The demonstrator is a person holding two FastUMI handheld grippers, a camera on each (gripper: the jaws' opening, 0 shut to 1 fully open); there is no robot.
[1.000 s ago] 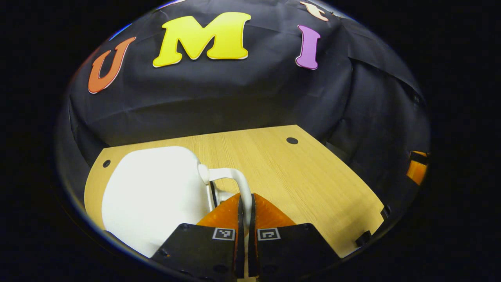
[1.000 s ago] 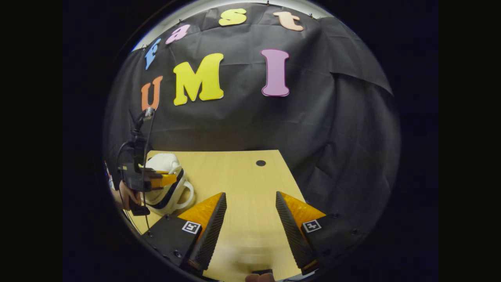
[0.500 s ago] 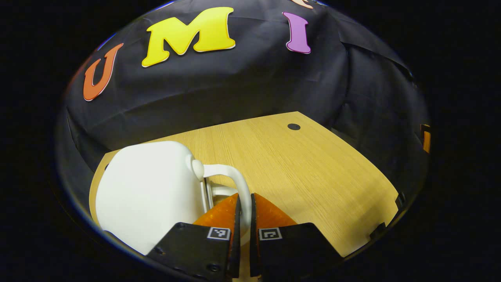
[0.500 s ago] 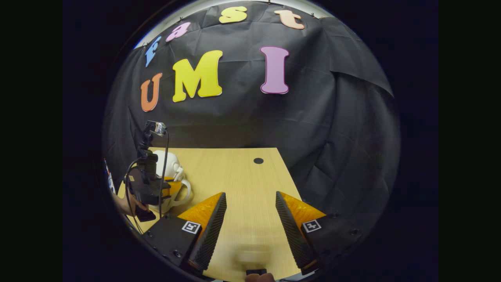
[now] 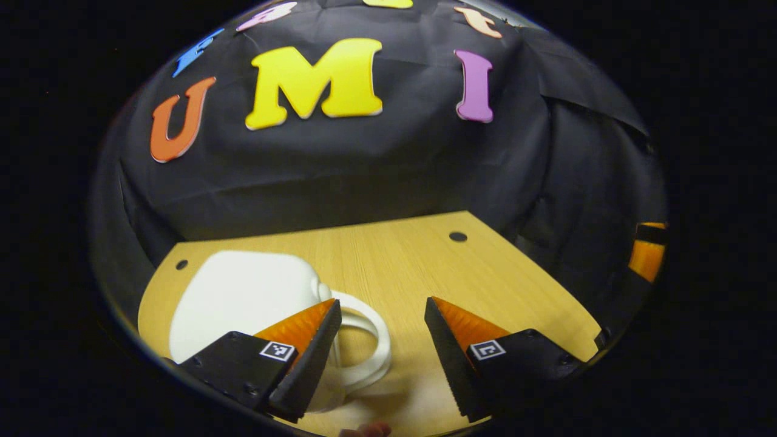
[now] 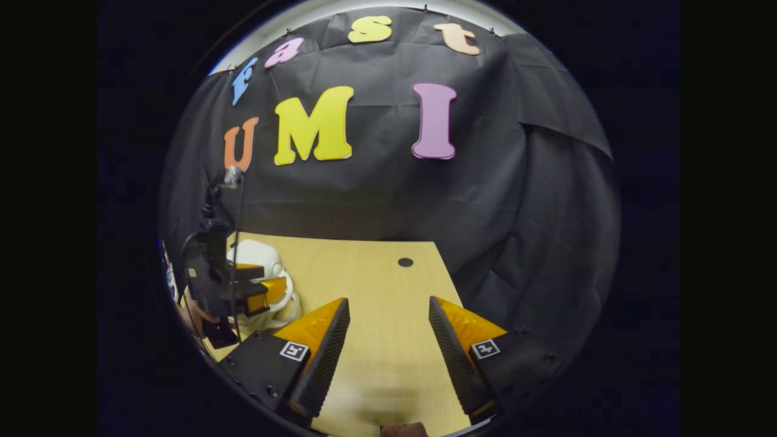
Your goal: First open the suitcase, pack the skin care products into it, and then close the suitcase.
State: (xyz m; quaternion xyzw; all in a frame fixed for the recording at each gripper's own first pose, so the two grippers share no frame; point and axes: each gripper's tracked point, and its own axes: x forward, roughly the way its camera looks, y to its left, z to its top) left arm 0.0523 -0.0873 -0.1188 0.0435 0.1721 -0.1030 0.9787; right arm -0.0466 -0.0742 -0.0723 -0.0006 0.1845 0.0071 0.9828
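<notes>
The left gripper (image 5: pixel 381 318) has just let go: its jaws, clamped on the white handle (image 5: pixel 370 340) half a second ago, now stand wide apart, with the handle loop lying on the wooden surface (image 5: pixel 425 267) between them. The white suitcase (image 5: pixel 243 297) sits closed at the lower left of the left gripper view, no longer tipped up. That suggests the closing step is finished. The right gripper (image 6: pixel 388 331) hovers over bare wood with jaws apart, as before; no skin care products are visible.
</notes>
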